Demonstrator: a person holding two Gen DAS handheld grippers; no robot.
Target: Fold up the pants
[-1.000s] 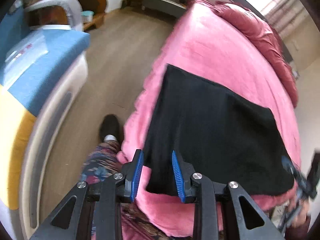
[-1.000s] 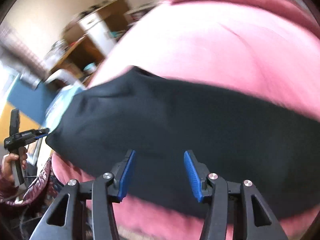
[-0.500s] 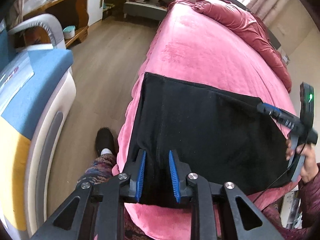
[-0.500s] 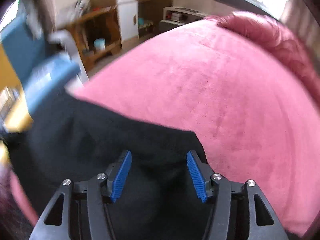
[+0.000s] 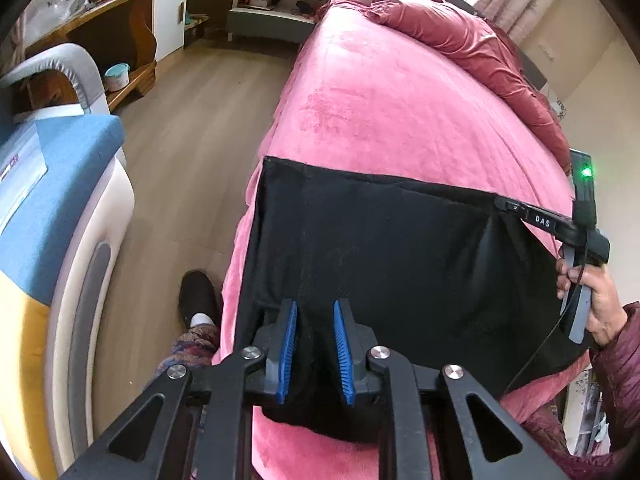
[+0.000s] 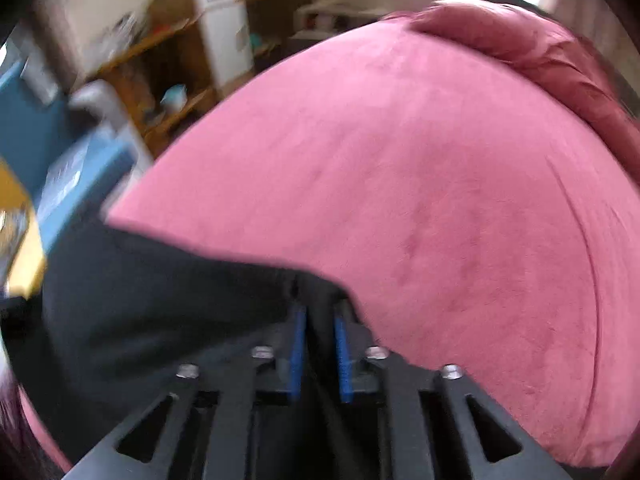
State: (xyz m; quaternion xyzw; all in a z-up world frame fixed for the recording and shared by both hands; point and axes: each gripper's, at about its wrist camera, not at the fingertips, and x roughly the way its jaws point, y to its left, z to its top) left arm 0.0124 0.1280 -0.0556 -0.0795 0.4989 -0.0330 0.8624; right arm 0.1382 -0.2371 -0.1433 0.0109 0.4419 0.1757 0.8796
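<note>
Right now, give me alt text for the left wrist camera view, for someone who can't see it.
The left gripper pinches the near edge of black pants spread on a pink bed, while the right gripper grips the far corner. Wood floor lies to the left.

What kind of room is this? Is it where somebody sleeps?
Most likely a bedroom at home. A big bed with a pink cover fills the view, a rumpled red quilt lies at its far end, and black pants are spread on it. Wooden shelves stand by the wall.
</note>
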